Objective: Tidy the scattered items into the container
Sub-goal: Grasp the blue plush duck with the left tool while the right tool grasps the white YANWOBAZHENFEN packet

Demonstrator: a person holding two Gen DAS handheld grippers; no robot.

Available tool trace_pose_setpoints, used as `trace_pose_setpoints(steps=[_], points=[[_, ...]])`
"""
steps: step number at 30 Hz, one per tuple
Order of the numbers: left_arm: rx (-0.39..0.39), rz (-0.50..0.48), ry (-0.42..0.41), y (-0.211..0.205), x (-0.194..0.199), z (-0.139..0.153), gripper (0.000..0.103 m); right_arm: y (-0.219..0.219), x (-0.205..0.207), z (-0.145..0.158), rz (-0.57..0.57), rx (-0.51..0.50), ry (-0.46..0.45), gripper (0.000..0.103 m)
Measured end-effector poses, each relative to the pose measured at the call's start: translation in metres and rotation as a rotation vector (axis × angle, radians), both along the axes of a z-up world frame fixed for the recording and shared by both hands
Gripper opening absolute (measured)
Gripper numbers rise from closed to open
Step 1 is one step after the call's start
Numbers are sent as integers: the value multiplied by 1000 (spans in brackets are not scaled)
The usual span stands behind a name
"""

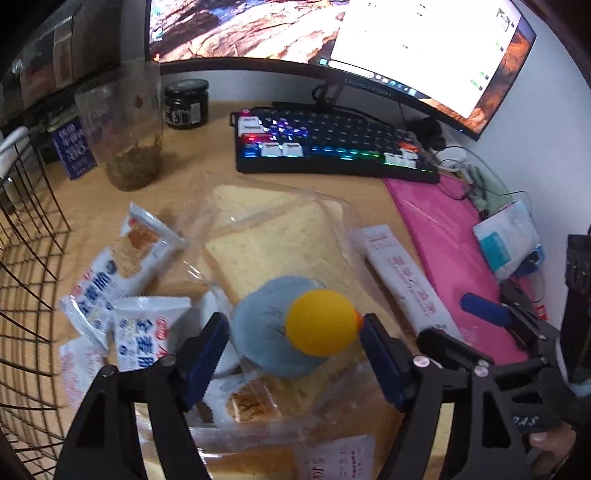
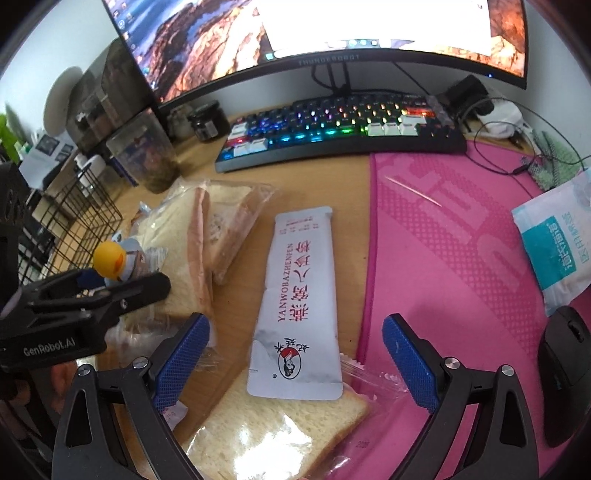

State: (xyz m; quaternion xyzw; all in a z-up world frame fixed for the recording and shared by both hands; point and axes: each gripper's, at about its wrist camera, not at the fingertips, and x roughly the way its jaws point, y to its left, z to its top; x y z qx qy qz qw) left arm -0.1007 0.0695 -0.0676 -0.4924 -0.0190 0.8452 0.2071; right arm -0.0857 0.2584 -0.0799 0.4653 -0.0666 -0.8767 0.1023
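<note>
My left gripper (image 1: pixel 293 334) closes on a toy duck (image 1: pixel 295 325) with a yellow head and pale blue body, above bagged bread slices (image 1: pixel 273 247); both pads touch it. The duck also shows in the right wrist view (image 2: pixel 110 260). Several white snack packets (image 1: pixel 122 280) lie to its left. A black wire basket (image 1: pixel 26 295) stands at the far left, also seen in the right wrist view (image 2: pixel 70 218). My right gripper (image 2: pixel 295 354) is open and empty over a long white sachet (image 2: pixel 299 299) that rests partly on another bagged bread slice (image 2: pixel 273 424).
A lit keyboard (image 2: pixel 340 129) and a monitor (image 2: pixel 332 33) stand at the back. A plastic jar (image 1: pixel 125 133) and a dark jar (image 1: pixel 186 103) stand back left. A pink mat (image 2: pixel 450 280) lies right, with a wipes pack (image 2: pixel 557 240) and a black mouse (image 2: pixel 569 373).
</note>
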Motion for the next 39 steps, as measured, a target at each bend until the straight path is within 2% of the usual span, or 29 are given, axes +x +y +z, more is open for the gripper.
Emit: trace_pose_setpoints(steps=[2, 3, 5, 9, 20, 23, 25, 27, 31, 35, 38, 39], points=[[18, 20, 14, -4, 2, 1, 62, 1, 0, 0, -2, 17, 8, 97], [19, 23, 19, -5, 2, 2, 59, 0, 0, 0, -1, 30, 11, 97], [13, 24, 35, -5, 3, 5, 48, 0, -2, -4, 11, 49, -2, 97], [-5, 34, 62, -8, 5, 9, 47, -1, -5, -12, 44, 41, -24, 97], [35, 53, 88, -24, 14, 24, 47, -19, -13, -19, 102, 162, -33, 92], [41, 52, 90, -25, 16, 24, 47, -22, -11, -19, 103, 218, -25, 80], [42, 45, 88, -25, 19, 24, 47, -21, -10, -17, 92, 242, -20, 60], [53, 45, 89, -27, 21, 24, 47, -15, -8, -14, 77, 236, -21, 51], [63, 46, 97, -30, 25, 27, 47, -1, -2, -9, 98, 99, -21, 50], [80, 49, 105, -36, 28, 34, 47, -2, 6, 7, 80, 101, 33, 50], [101, 58, 133, -42, 32, 50, 47, -5, 13, 32, 73, 110, 96, 46], [107, 62, 149, -45, 34, 57, 47, -7, 14, 40, 76, 106, 113, 21]])
